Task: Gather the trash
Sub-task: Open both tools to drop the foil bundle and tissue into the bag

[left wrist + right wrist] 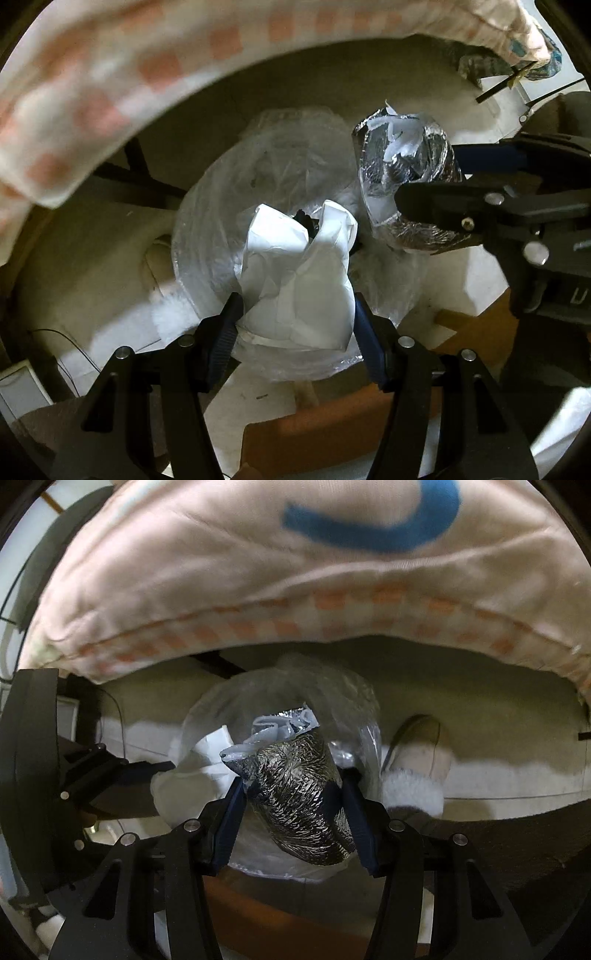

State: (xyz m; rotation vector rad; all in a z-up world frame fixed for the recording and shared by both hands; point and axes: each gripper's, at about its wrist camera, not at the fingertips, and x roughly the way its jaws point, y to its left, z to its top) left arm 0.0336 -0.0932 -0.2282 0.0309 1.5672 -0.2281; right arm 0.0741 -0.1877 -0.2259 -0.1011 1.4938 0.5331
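Observation:
My left gripper (295, 314) is shut on a crumpled white paper bag (299, 273), held point-down over the mouth of a bin lined with clear plastic (207, 221). My right gripper (291, 794) is shut on a crumpled silver foil wrapper (299, 794) with white plastic sticking out of its top, also hanging over the clear-lined bin (347, 698). In the left wrist view the foil wrapper (402, 158) and the right gripper (436, 184) show at the right, beside the paper bag. In the right wrist view the paper bag (214, 749) shows to the left of the foil.
A cream cloth with orange checks (110, 74) hangs over the far side in both views; in the right wrist view the cloth (258, 572) bears a blue mark. A fluffy slipper (417, 768) is on the pale floor right of the bin. Brown flooring (332, 424) lies nearer.

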